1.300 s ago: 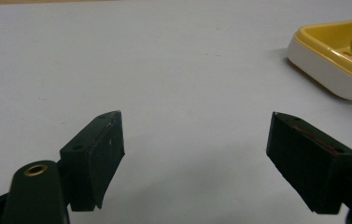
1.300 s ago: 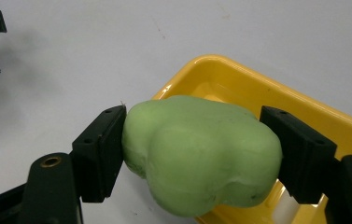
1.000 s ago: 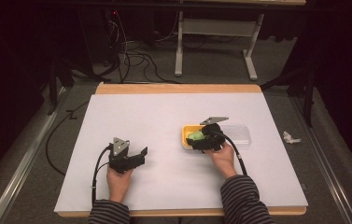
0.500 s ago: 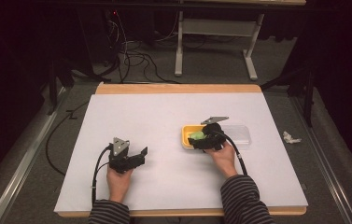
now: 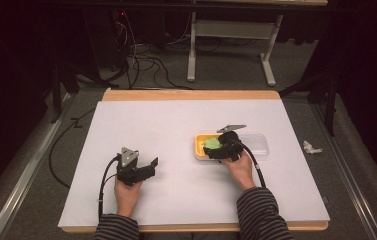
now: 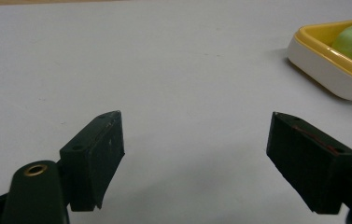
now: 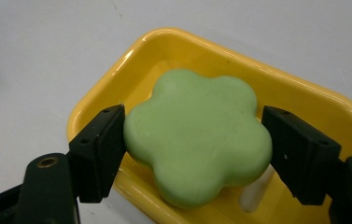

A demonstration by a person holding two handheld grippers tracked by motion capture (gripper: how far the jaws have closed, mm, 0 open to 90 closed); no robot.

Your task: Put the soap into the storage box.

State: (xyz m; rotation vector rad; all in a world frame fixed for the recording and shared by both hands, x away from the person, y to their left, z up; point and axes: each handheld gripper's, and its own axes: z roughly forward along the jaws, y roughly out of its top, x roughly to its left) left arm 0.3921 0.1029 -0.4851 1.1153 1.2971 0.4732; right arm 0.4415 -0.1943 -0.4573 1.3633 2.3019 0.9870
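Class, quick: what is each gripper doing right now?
Left gripper: open, jaws wide apart over the bare table, holding nothing.
Right gripper: jaws have just been opening around the green soap in the yellow dish; grip loosening.

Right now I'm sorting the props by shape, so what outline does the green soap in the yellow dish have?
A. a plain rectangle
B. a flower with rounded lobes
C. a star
B: the green soap in the yellow dish has rounded, petal-like lobes around its edge.

In the right gripper view the yellow dish (image 7: 164, 51) runs off the bottom and right edges. The green flower-shaped piece (image 7: 197, 133) hides most of its floor. Whether the right gripper's (image 7: 194, 154) pads press that piece cannot be told.
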